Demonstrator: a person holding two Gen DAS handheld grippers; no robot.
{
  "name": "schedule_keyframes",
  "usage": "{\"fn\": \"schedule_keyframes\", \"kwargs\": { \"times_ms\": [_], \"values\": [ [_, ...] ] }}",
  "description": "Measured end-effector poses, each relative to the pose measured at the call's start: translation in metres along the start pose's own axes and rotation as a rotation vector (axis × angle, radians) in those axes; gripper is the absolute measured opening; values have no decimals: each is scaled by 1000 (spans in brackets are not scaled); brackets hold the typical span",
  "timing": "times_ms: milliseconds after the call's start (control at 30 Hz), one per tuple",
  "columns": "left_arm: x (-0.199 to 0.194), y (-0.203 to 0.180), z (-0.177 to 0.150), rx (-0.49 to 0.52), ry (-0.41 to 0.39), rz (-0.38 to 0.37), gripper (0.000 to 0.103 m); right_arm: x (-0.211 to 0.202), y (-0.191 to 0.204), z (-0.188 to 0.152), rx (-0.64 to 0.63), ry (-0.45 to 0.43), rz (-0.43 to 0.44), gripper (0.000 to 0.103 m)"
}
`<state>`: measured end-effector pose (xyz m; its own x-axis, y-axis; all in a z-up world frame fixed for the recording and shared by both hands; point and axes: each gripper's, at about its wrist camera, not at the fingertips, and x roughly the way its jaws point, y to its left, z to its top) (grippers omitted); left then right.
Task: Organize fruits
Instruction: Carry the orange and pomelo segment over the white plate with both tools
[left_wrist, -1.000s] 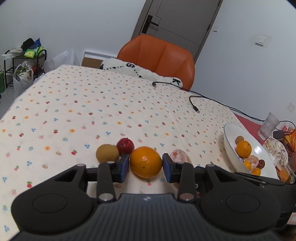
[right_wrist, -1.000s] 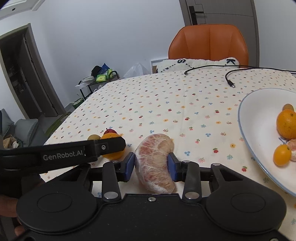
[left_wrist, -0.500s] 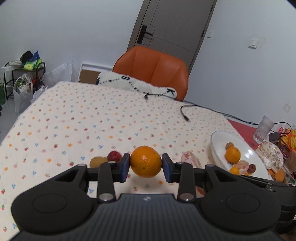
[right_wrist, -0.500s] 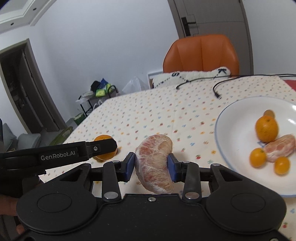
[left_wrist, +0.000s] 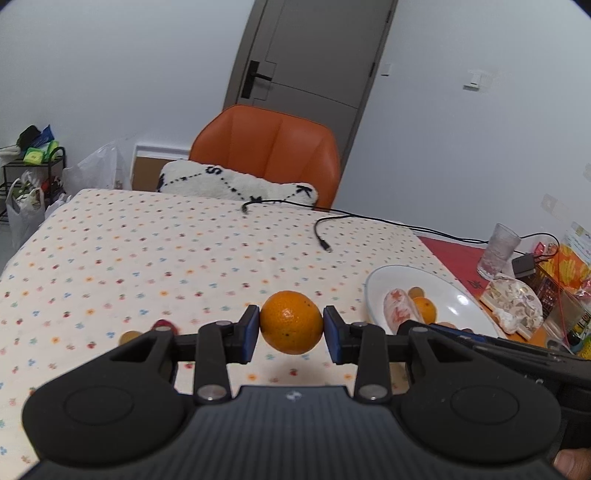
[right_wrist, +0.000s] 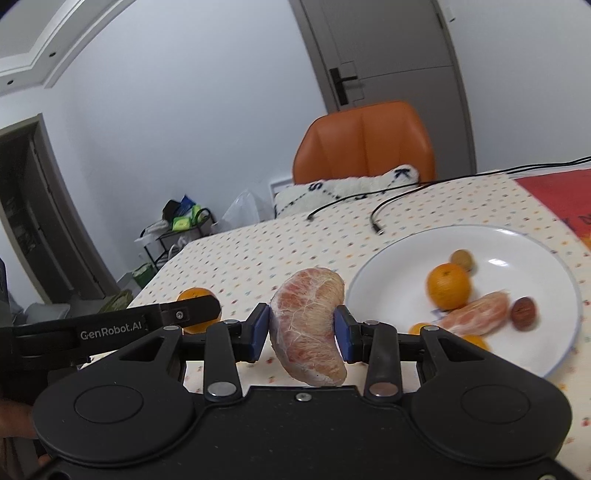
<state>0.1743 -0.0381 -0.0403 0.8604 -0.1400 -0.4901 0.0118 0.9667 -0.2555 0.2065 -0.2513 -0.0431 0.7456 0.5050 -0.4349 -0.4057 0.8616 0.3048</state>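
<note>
Above the flowered tablecloth (left_wrist: 155, 251), the left gripper (left_wrist: 291, 328) clamps an orange (left_wrist: 291, 322) between its blue pads, lifted clear of the cloth, with the white plate (left_wrist: 452, 295) at about two o'clock from it. On the right, the right gripper (right_wrist: 303, 328) squeezes a peeled pomelo segment (right_wrist: 308, 325), held in the air just short of the plate's near rim at roughly two o'clock. That plate (right_wrist: 517, 243) already holds an orange, another pomelo segment and several smaller fruits.

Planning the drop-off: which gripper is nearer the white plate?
Right. The right gripper, holding the peeled pomelo segment, hangs beside the white plate's rim; the left gripper is farther left.
</note>
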Motion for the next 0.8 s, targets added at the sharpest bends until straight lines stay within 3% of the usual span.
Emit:
{"fn": "schedule_keyframes", "kwargs": {
  "times_ms": [800],
  "values": [
    [36, -70, 4, 99, 37, -65, 35, -30, -80, 9, 96, -62, -115, 36]
  ]
}}
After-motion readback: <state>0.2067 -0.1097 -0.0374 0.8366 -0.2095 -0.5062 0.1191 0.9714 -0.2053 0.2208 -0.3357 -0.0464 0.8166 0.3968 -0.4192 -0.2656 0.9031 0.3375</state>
